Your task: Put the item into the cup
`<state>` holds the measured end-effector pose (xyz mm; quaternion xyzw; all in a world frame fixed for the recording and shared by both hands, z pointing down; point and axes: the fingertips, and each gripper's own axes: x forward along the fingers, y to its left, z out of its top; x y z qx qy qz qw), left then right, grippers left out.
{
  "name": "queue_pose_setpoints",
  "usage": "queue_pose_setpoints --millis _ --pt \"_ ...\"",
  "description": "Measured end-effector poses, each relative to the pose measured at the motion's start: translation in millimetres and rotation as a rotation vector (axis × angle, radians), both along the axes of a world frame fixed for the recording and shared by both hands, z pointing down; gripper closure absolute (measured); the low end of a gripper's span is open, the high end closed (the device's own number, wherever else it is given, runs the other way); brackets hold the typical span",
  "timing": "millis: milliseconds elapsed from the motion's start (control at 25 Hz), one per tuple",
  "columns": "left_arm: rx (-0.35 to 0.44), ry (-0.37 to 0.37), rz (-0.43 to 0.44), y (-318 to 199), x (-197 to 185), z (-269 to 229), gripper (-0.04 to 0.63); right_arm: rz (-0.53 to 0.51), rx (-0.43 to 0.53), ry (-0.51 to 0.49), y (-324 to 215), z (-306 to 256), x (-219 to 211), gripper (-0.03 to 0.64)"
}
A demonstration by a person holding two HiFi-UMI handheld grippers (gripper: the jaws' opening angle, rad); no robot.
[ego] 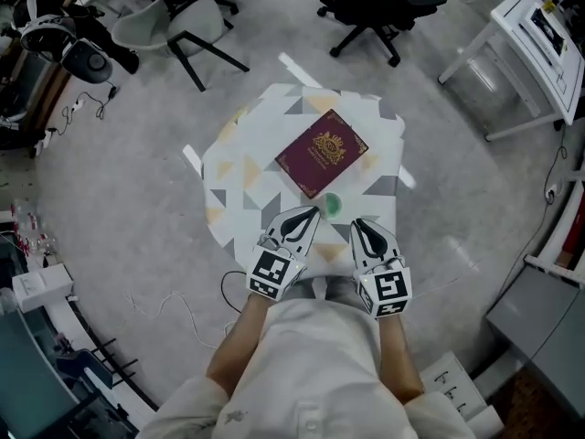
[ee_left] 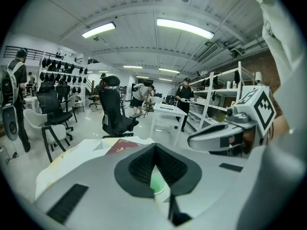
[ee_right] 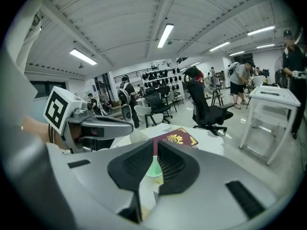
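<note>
A small green cup (ego: 331, 206) stands near the front edge of a little table with a patterned top (ego: 239, 199). Behind it lies a maroon booklet with a gold crest (ego: 322, 152). My left gripper (ego: 313, 212) is shut and empty, its tip just left of the cup. The right gripper (ego: 356, 222), also shut and holding nothing, points at the cup from the near right. In the left gripper view the cup (ee_left: 156, 182) shows below the closed pads (ee_left: 144, 164). The right gripper view has the cup (ee_right: 153, 169) and booklet (ee_right: 175, 138) beyond its jaws. No other loose item shows.
Grey floor surrounds the table. Black office chairs (ego: 375, 7) and a pale chair (ego: 174, 26) stand beyond it. A white desk (ego: 539, 35) is at the far right, with cables (ego: 183, 309) on the floor at the near left. People stand in the background.
</note>
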<state>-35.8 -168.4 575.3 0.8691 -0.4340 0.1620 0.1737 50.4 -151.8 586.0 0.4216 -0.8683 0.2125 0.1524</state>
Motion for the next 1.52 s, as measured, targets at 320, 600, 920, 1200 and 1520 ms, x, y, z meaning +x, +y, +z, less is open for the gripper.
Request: queue_pose_setpoints --millis 320,600,920,1200,1520 --pt "-0.052 -0.019 0.016 4 7 28 0.585 -0.002 -0.037 -0.001 2 19 0 0.583" --pt "-0.084 -0.028 0.026 4 11 47 0.584 -0.002 -0.063 0.0 4 33 0 0.583" --pt "-0.12 -0.041 0.032 1 12 69 0.584 0.0 -0.088 0.01 2 49 2 0.583" --pt "-0.138 -0.047 0.042 1 13 82 0.584 0.005 -0.105 0.018 3 59 1 0.583" --pt "-0.156 -0.047 0.058 -2 16 93 0.584 0.006 -0.119 0.027 4 66 -2 0.583"
